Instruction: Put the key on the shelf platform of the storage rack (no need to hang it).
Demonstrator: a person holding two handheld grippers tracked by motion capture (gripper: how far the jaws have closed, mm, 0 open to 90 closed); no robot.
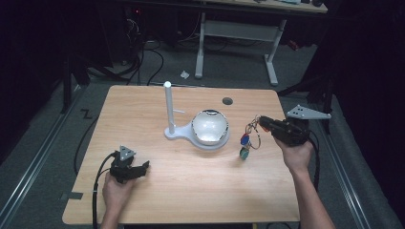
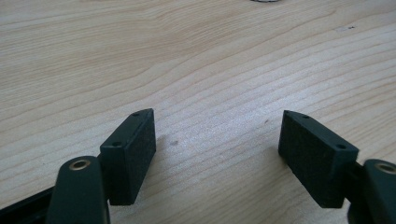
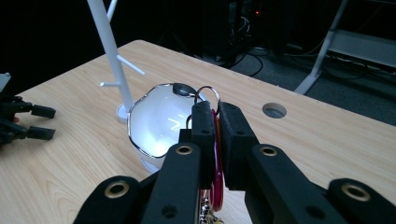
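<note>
Gripping one key ring (image 1: 251, 135), right gripper (image 1: 261, 122); one stand (image 1: 170, 110); one bowl (image 1: 210, 127).

Overhead view — two close jaw-level views

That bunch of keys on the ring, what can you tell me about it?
The bunch of keys hangs on a thin metal ring, pinched between the shut tongs of the right gripper, in the air to the right of the white bowl. A blue tag and a green one dangle lowest, with thin wire loops above. The right gripper view shows a red piece clamped between the pads and the ring arching over them. Only the tongs appear to touch it.
</note>
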